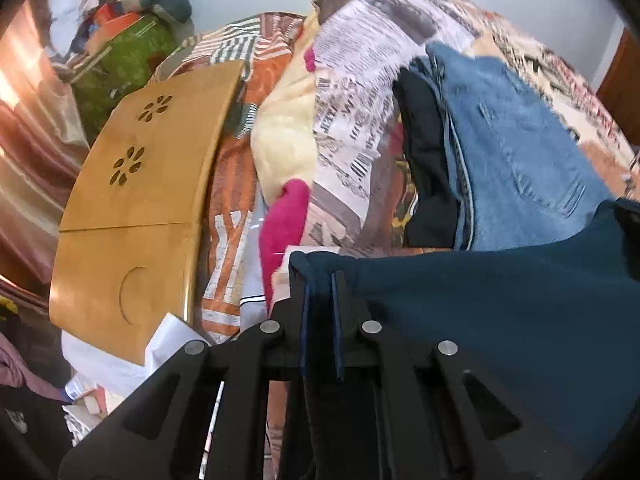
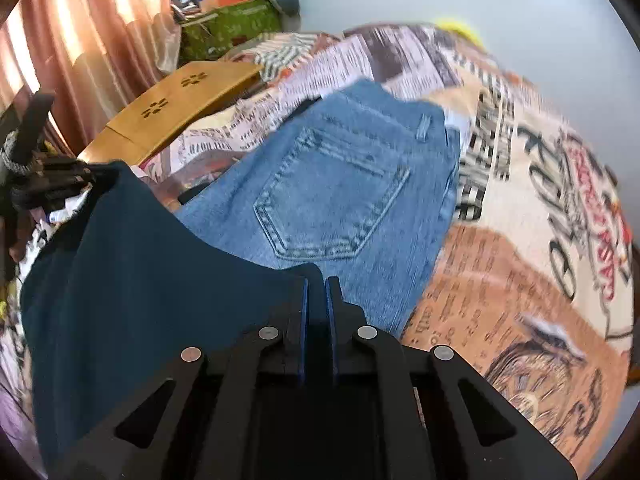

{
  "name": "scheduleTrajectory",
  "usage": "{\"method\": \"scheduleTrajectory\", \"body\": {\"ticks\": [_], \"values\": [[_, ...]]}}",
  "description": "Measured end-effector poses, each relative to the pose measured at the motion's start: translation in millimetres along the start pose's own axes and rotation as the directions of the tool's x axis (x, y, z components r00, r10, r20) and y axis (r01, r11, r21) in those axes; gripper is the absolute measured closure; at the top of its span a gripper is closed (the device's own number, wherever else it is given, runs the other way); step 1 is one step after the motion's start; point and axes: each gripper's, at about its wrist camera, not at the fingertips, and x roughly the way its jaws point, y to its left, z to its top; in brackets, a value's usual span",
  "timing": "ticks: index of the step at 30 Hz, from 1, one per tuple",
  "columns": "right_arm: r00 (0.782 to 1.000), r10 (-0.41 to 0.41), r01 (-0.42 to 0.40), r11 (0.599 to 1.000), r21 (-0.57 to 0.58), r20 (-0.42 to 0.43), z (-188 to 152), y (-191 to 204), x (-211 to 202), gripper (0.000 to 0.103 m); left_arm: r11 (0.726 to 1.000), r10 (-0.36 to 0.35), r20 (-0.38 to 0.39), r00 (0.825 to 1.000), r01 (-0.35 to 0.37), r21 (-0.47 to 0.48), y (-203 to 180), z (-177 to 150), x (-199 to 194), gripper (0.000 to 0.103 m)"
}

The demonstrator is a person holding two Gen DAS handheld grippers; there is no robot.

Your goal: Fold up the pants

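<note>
The left gripper (image 1: 320, 276) is pinching one corner of the dark teal pants (image 1: 500, 320), its jaws closed tight on the cloth, and the right gripper (image 2: 316, 280) is clamping the opposite corner of the same edge, jaws likewise nearly together with fabric between them. Gripping at two separated corners is keeping the edge stretched between the hands, so the teal cloth is hanging as a flat sheet rather than bunching, which suits laying it down in a clean fold. The garment is hovering over the bed, above a pair of blue jeans (image 2: 340, 184) lying on the newspaper-print bedspread (image 2: 520, 280), back pocket up. Both grippers are pointing steeply downward, apparently ready to lower the edge. A bamboo lap tray (image 1: 132, 208) is sitting off to the side, near the curtain (image 2: 60, 60), well clear of the folding area.
</note>
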Motion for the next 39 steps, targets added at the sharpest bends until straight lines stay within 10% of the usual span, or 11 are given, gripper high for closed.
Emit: {"method": "scheduleTrajectory", "body": {"ticks": [11, 26, 39], "values": [[0.993, -0.004, -0.002, 0.999, 0.052, 0.120, -22.8, -4.2, -91.3, 0.076, 0.996, -0.069, 0.085, 0.994, 0.073, -0.045, 19.4, -50.5, -91.1, 0.059], [0.973, -0.188, 0.152, 0.957, 0.247, 0.131, -140.8, -30.9, -175.6, 0.065, 0.965, -0.227, -0.062, 0.972, 0.216, -0.151, -2.0, -143.1, -74.7, 0.061], [0.953, -0.290, 0.225, 0.867, 0.444, 0.083, -222.2, -61.2, -210.9, 0.065, 0.999, 0.051, 0.129, 0.990, -0.049, -0.018, -5.6, -117.0, -128.8, 0.074]]}}
